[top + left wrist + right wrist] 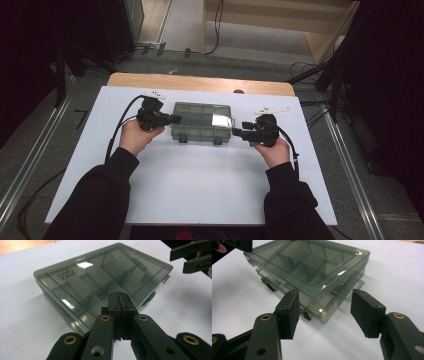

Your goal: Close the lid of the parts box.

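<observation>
Hands come in from the bottom of the high view, one gripper at each end of a smoky see-through plastic box (201,121) that lies flat on the white table (200,185), its lid down and its two dark latches facing the person. At the left end, the left gripper (176,119) has its jaws clenched together with nothing between them, the tips at the box's short side; in the left gripper view they hover at the lid's near edge. In the middle, the box shows inner dividers and no contents that I can make out, so it is probably light, stiff and rather slick, apt to slide on the smooth sheet if pushed from one side alone. At the right end, the right gripper (324,312) stands released, its pads (288,312) spread on either side of the near corner without touching it. The rim or the latch tabs look like the surest places to grip.
</observation>
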Tool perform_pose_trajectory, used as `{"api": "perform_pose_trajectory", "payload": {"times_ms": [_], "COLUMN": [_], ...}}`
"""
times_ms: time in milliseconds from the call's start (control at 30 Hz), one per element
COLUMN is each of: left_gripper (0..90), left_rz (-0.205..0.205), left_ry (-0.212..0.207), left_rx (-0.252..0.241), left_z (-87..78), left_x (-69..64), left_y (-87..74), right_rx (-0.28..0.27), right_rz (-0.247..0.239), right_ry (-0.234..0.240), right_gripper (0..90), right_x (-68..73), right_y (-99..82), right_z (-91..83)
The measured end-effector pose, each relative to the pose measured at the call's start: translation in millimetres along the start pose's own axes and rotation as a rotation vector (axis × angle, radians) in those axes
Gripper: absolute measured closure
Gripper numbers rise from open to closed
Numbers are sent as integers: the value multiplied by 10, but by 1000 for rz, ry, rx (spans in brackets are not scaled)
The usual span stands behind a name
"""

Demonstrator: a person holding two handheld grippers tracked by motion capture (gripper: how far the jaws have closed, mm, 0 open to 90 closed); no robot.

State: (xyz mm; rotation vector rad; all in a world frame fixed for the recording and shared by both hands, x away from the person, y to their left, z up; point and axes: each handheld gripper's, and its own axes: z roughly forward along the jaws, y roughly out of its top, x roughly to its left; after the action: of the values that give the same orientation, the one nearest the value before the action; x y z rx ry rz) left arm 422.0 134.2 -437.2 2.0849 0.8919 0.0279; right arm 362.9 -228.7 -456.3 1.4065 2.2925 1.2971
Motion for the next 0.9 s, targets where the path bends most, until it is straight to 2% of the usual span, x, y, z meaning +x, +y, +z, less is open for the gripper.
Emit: {"api": "perform_pose_trajectory", "payload": {"times_ms": [267,567,667,867,900], "left_gripper": [900,900,891,807,804], "left_rz": [15,12,15,6,7], "left_ry": [22,28,14,-39,-37], "left_rx": [34,27,14,-22,-25], "left_z": [127,163,136,-2,-24], "left_x": [23,42,24,-54,-72], "left_y": [-154,-218,-217,-239,-254], "right_rx": [-5,9,12,21,23], "right_rz": [-2,-7,-12,-32,-32], "right_ry": [1,12,14,25,27], "right_gripper": [393,393,393,392,392], "right_x": [21,66,93,148,161], "right_y": [-28,-107,-139,-193,-203], "right_z": [-28,-40,-41,-43,-43]}}
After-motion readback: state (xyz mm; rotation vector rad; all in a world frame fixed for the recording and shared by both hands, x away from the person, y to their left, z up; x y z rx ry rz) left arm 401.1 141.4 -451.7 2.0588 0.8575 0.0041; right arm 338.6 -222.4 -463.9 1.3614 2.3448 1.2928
